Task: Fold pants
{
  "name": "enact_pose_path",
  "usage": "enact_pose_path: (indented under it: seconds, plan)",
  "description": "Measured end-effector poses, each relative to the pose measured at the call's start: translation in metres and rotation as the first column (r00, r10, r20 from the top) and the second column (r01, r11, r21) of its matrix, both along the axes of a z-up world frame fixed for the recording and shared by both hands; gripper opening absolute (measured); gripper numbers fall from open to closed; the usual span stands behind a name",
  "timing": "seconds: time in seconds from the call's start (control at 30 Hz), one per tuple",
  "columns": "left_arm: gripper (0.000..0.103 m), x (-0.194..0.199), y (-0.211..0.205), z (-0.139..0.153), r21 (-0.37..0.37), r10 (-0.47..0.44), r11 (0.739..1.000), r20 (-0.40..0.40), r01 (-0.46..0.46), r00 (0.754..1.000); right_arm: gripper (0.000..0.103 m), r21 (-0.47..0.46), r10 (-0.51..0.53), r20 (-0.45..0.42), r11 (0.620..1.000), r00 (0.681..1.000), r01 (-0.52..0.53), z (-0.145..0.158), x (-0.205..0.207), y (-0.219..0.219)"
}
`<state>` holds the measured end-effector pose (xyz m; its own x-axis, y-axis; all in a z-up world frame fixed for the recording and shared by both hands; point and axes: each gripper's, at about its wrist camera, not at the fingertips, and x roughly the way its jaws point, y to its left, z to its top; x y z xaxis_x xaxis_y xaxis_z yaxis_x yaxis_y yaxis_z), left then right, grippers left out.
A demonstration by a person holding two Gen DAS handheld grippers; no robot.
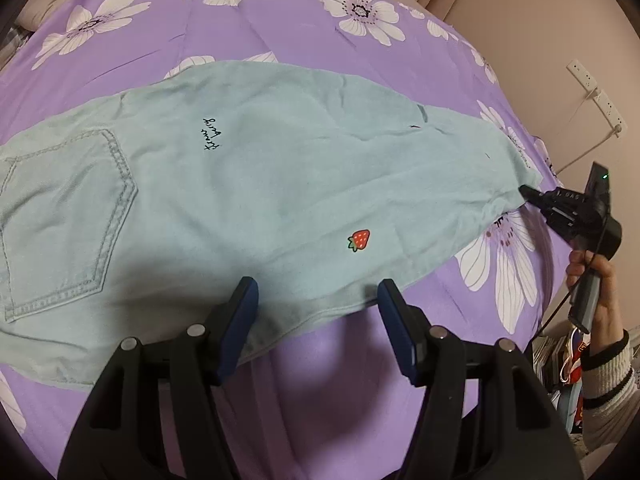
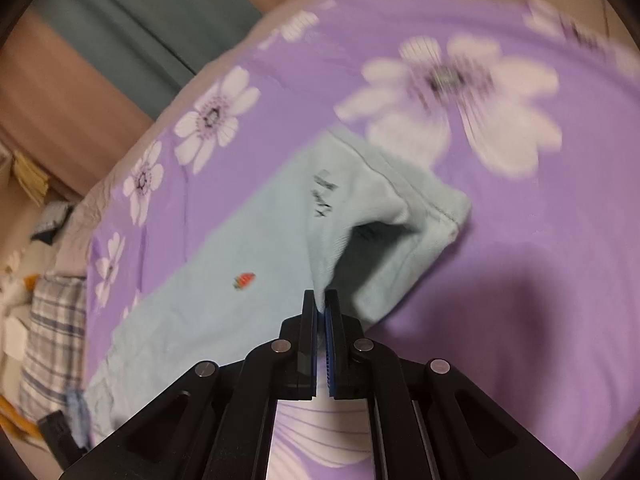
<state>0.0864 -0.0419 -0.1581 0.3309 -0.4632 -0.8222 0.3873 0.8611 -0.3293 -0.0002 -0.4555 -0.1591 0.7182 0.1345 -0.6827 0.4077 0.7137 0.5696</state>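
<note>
On the purple floral bedsheet (image 1: 280, 32) the mint pants (image 1: 248, 184) lie lengthwise, seemingly already halved leg on leg. The right gripper (image 2: 320, 300) pinches the hem, lifting it; the left gripper (image 1: 316, 296) hovers wide-jawed. The crosswise folds remain.

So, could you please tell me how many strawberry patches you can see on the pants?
1. A single red strawberry patch sits on the pale blue pants, on the leg partway toward the hem pinched by the right hand-held gripper. Others may be hidden underneath.
</note>
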Motion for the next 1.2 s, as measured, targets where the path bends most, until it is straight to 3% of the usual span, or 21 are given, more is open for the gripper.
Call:
enact_pose_path:
  seconds: [0.2,0.3,0.43,0.53,0.6,0.63,0.8,0.87,1.0,1.1,1.2]
  plan:
    - [0.063,-0.002,0.001,-0.001,0.014,0.011,1.0,0.001,-0.012,1.0,0.005,0.11,-0.03,0.026,0.994,0.999,0.027,-0.008,-0.001,-0.014]
    - [0.063,-0.004,0.001,-0.001,0.027,0.011,1.0,0.004,-0.012,1.0,0.012,0.189,-0.068,0.076,0.981,0.995,0.053,-0.008,-0.003,-0.025]
    - [0.064,-0.005,0.0,-0.001,0.045,0.013,0.999,0.008,-0.013,1.0,0.028,0.28,-0.155,0.15,0.954,0.977,0.108,-0.003,-0.006,-0.048]
    - [0.065,-0.005,0.0,-0.002,0.045,0.021,0.999,0.005,-0.021,1.0,0.028,0.217,-0.181,0.123,0.964,0.976,0.152,0.002,0.002,-0.058]
    - [0.066,-0.005,-0.001,-0.002,0.05,0.021,0.999,0.006,-0.021,1.0,0.016,0.16,-0.168,0.107,0.976,0.98,0.15,0.005,0.009,-0.058]
    - [0.066,-0.005,-0.002,-0.002,0.054,0.02,0.998,0.007,-0.02,1.0,0.005,0.123,-0.16,0.097,0.981,0.982,0.148,0.007,0.011,-0.056]
    - [0.066,-0.003,-0.002,-0.002,0.06,0.014,0.998,0.003,-0.014,1.0,0.005,-0.012,-0.167,0.141,0.985,0.976,0.17,0.024,-0.012,-0.051]
    - [0.067,-0.002,-0.002,-0.002,0.059,0.013,0.998,0.001,-0.013,1.0,0.005,-0.035,-0.16,0.12,0.986,0.98,0.165,0.021,-0.011,-0.051]
    - [0.067,-0.005,-0.001,-0.001,0.057,0.018,0.998,0.005,-0.019,1.0,0.005,0.032,-0.163,-0.006,0.986,0.987,0.163,-0.015,0.005,-0.066]
    - [0.067,-0.011,0.003,0.005,0.058,0.017,0.998,0.012,-0.017,1.0,0.006,0.031,-0.178,0.021,0.984,0.984,0.177,-0.008,0.002,-0.071]
    - [0.067,-0.022,0.012,0.02,0.026,0.005,1.0,0.044,-0.006,0.999,0.023,-0.094,-0.226,0.039,0.969,0.973,0.229,0.015,-0.01,-0.068]
